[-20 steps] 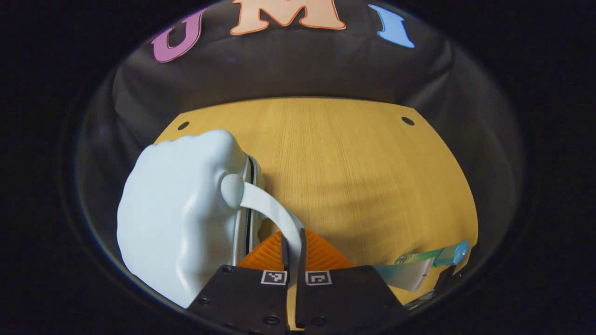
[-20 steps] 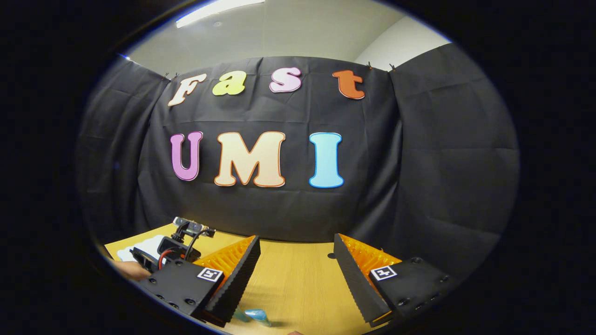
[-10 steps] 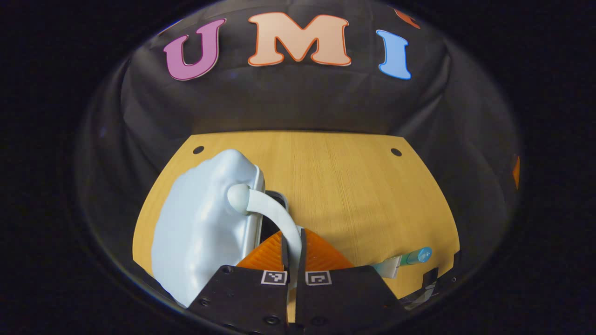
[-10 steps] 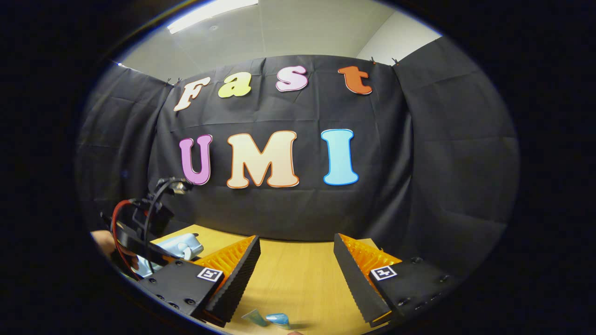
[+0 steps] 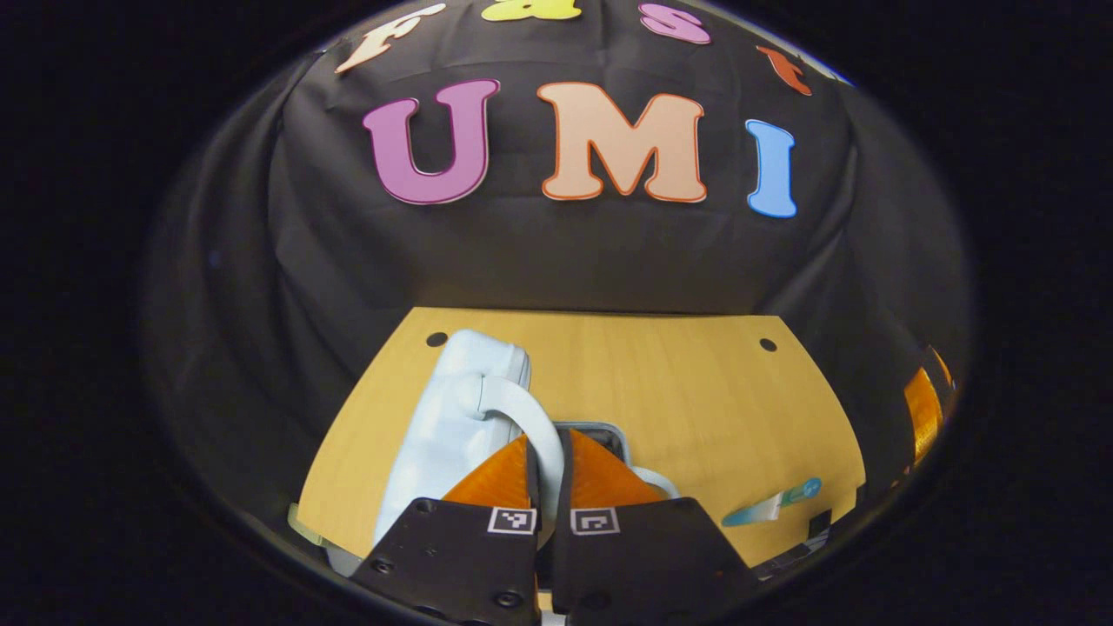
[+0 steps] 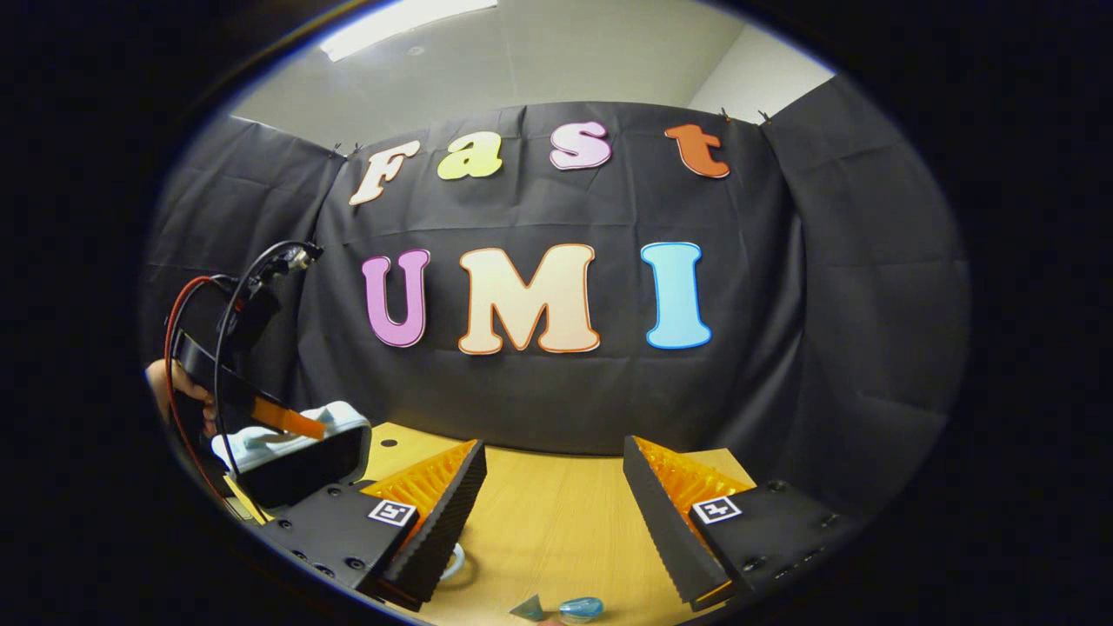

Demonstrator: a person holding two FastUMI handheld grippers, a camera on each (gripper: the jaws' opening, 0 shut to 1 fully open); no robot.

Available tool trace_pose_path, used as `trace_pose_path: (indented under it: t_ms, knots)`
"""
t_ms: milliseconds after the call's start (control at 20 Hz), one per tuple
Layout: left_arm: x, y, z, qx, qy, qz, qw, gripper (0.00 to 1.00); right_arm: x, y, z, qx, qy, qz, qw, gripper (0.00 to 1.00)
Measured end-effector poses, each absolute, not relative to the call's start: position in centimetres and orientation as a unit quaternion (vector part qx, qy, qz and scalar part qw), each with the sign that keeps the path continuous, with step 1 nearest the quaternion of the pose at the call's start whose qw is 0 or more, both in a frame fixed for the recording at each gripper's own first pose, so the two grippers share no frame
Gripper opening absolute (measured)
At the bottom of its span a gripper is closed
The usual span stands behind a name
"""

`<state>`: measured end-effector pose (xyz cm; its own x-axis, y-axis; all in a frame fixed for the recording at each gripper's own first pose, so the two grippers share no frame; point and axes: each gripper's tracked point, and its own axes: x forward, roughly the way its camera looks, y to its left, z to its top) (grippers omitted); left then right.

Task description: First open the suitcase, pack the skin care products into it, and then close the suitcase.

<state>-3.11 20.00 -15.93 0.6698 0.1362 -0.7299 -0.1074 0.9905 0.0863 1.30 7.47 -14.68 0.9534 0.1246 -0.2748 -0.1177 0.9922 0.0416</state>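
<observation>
A pale blue suitcase (image 5: pixel 452 409) lies on the wooden table (image 5: pixel 661 374) at the left. My left gripper (image 5: pixel 548 452) is shut on the lid's white handle (image 5: pixel 513 409), and the lid stands raised with a dark gap under it. In the right gripper view the lifted lid (image 6: pixel 291 439) shows its dark inside, with the left gripper (image 6: pixel 261 409) and a hand on it. A blue-green skin care tube (image 5: pixel 774 504) lies on the table to the right, and the tube (image 6: pixel 565 607) sits below my right gripper (image 6: pixel 552 513), which hangs open over the table.
A second white handle loop (image 5: pixel 652 478) of the lower shell pokes out beside my left fingers. Cables (image 6: pixel 200 313) arch over the left gripper. The black cloth wall closes the table's far side. Bare tabletop (image 6: pixel 556 522) lies between the suitcase and the tube.
My left gripper has lifted the handle and swung the lid up and open, so the shell looks smaller and farther. The right gripper has barely shifted and stays open.
</observation>
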Motion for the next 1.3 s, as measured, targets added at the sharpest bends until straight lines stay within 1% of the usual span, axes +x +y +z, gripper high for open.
trace_pose_path:
  t_ms: [250, 450, 650, 700, 900, 1000, 1050, 1300]
  knots:
    - [-3.2, 26.8, -14.1, 0.032, 0.374, 0.094, 0.922, 0.0, 1.8, 11.0, -14.7, 0.008, 0.137, 0.062, 0.989, 0.99]
    - [-3.8, 33.8, -13.8, 0.083, 0.367, 0.131, 0.917, 0.0, 1.8, 13.9, -14.6, 0.004, 0.132, 0.06, 0.989, 0.99]
    - [-4.7, 39.2, -14.0, 0.072, 0.359, 0.161, 0.917, 0.0, 1.7, 17.1, -15.2, 0.001, 0.137, 0.066, 0.988, 0.99]
    - [-4.9, 40.3, -14.4, 0.067, 0.358, 0.168, 0.916, 0.0, 1.6, 17.8, -15.2, 0.0, 0.137, 0.069, 0.988, 1.0]
    - [-6.4, 45.3, -15.9, 0.066, 0.367, 0.202, 0.906, 0.0, 1.6, 20.1, -15.2, -0.011, 0.133, 0.078, 0.988, 0.99]
    - [-6.9, 48.1, -16.3, 0.075, 0.358, 0.23, 0.902, 0.0, 1.6, 20.5, -15.1, -0.016, 0.134, 0.078, 0.988, 1.0]
    - [-6.9, 49.3, -16.6, 0.067, 0.352, 0.233, 0.904, 0.0, 1.6, 20.6, -15.4, -0.017, 0.136, 0.077, 0.988, 1.0]
    - [-9.2, 52.9, -21.4, 0.022, 0.39, 0.267, 0.881, 0.0, 2.0, 21.0, -15.8, -0.016, 0.147, 0.07, 0.987, 0.99]
